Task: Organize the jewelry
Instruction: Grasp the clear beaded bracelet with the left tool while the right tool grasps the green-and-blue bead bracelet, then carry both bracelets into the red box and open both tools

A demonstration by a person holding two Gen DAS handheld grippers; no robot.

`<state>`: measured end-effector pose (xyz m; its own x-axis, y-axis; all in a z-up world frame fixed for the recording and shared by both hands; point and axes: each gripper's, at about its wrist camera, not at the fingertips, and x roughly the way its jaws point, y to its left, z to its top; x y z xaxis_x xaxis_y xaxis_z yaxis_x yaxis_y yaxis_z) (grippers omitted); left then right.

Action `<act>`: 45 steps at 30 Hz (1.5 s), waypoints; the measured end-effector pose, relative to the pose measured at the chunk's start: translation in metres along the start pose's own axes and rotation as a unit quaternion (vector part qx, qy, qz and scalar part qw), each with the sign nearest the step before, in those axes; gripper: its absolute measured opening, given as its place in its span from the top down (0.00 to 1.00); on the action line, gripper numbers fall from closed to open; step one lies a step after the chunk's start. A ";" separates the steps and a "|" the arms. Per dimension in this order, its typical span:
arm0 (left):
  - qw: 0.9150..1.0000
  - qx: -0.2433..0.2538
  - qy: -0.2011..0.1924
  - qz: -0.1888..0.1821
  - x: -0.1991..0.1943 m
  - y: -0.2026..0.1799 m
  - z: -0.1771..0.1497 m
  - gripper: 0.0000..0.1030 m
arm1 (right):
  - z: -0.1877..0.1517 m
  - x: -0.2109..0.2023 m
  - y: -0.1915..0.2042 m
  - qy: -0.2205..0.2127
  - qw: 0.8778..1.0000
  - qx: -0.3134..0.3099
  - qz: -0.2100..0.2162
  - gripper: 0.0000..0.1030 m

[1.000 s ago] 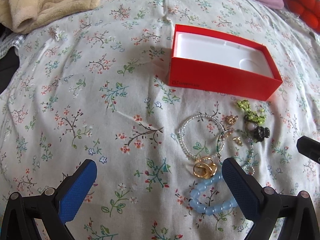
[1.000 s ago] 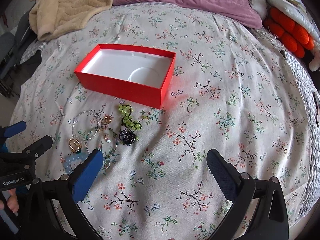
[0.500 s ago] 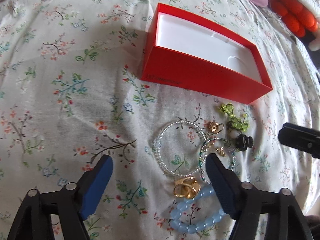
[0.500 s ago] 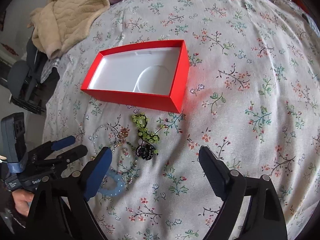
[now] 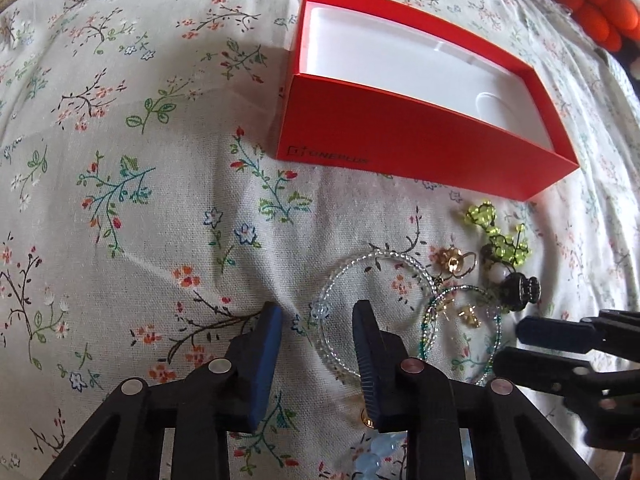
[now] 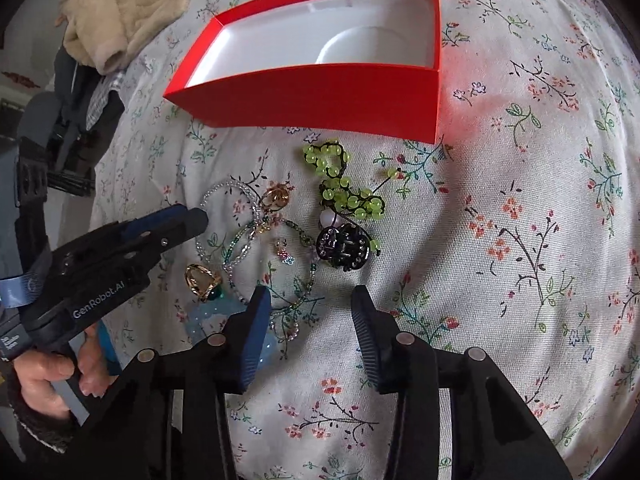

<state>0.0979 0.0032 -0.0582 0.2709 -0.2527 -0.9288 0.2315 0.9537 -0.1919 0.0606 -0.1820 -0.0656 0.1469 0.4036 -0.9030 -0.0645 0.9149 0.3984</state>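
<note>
Both tools hang over a heap of jewelry on the flower-printed bedsheet (image 5: pixel 120 200), just in front of the open red cardboard box with a white inner tray (image 5: pixel 420 136), which holds nothing yet.

The left tool (image 5: pixel 316 320) has just been closing; its blue pads stand partly apart with the left arc of the clear glass-bead bracelet (image 5: pixel 376 308) between them, and they do not press on it. In the right wrist view the same tool reaches in from the left toward that ring.

The right tool (image 6: pixel 306 300) has also just been narrowing and grips nothing. Only sheet and a loop of the thin green-and-pink seed-bead strand (image 6: pixel 288 280) lie in its gap, with the black rhinestone-studded round piece (image 6: pixel 342 246) just beyond.

To do this pick well, I judge the left tool should sink until its pads meet the fabric on both sides of the bead arc, then pinch. The soft bed gives, so a shallow pinch would likely slide off.

The clear ring crosses the green strand beside the small gold charm (image 5: pixel 454 262). A slow, straight lift would show whether they snag.

The yellow-green bead cluster (image 6: pixel 344 184), the gold ring (image 6: pixel 202 280) and the pale blue chunky-bead bracelet (image 5: pixel 372 460) are best left for separate picks.
</note>
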 end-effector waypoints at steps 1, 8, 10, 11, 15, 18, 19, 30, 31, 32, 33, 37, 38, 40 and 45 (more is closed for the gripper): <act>1.000 0.004 0.000 0.005 0.002 -0.003 0.001 0.71 | 0.000 0.004 0.003 0.001 1.000 -0.005 -0.010 0.60; 0.996 0.057 -0.016 0.065 0.016 -0.028 0.002 0.84 | -0.001 0.016 0.029 -0.031 0.993 -0.077 -0.087 0.78; 0.995 0.067 -0.019 0.076 0.018 -0.034 0.003 0.95 | 0.002 0.017 0.029 -0.038 0.993 -0.078 -0.084 0.92; 0.994 0.067 -0.019 0.079 0.018 -0.036 0.004 0.96 | 0.003 0.017 0.028 -0.038 0.993 -0.076 -0.080 0.92; 0.996 0.058 -0.026 0.066 0.010 -0.036 0.007 0.96 | 0.001 0.009 0.025 -0.043 0.994 -0.073 -0.068 0.96; 0.996 0.053 -0.040 0.059 -0.002 -0.033 0.009 0.96 | -0.004 -0.003 0.027 -0.057 0.994 -0.074 -0.057 0.97; 0.996 0.051 -0.045 0.056 -0.006 -0.032 0.009 0.96 | -0.004 -0.006 0.028 -0.062 0.994 -0.075 -0.054 0.97; 0.994 0.036 -0.103 0.030 -0.055 -0.033 0.019 0.96 | 0.003 -0.053 0.046 -0.117 0.989 -0.084 -0.013 0.98; 0.993 0.034 -0.109 0.028 -0.059 -0.034 0.021 0.96 | 0.006 -0.059 0.045 -0.124 0.989 -0.082 -0.009 0.98; 0.993 0.032 -0.115 0.027 -0.064 -0.035 0.023 0.96 | 0.010 -0.064 0.046 -0.132 0.988 -0.080 -0.006 0.98; 0.992 0.030 -0.121 0.025 -0.068 -0.036 0.025 0.96 | 0.014 -0.070 0.045 -0.139 0.987 -0.077 -0.001 0.98; 0.988 0.028 -0.149 0.005 -0.081 -0.046 0.042 0.96 | 0.029 -0.092 0.038 -0.171 0.983 -0.057 0.021 0.97; 0.987 0.031 -0.156 0.003 -0.083 -0.051 0.048 0.96 | 0.032 -0.096 0.036 -0.180 0.982 -0.052 0.023 0.97; 0.986 0.035 -0.165 -0.006 -0.085 -0.058 0.059 0.96 | 0.040 -0.103 0.030 -0.193 0.980 -0.043 0.026 0.97; 0.982 0.030 -0.178 -0.050 -0.075 -0.069 0.089 0.96 | 0.063 -0.109 0.016 -0.214 0.976 -0.025 0.017 0.97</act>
<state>0.1453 -0.0584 0.0526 0.5503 -0.3964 -0.7349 0.3251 0.9124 -0.2487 0.1055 -0.2114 0.0493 0.5415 0.4063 -0.7360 -0.1226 0.9043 0.4089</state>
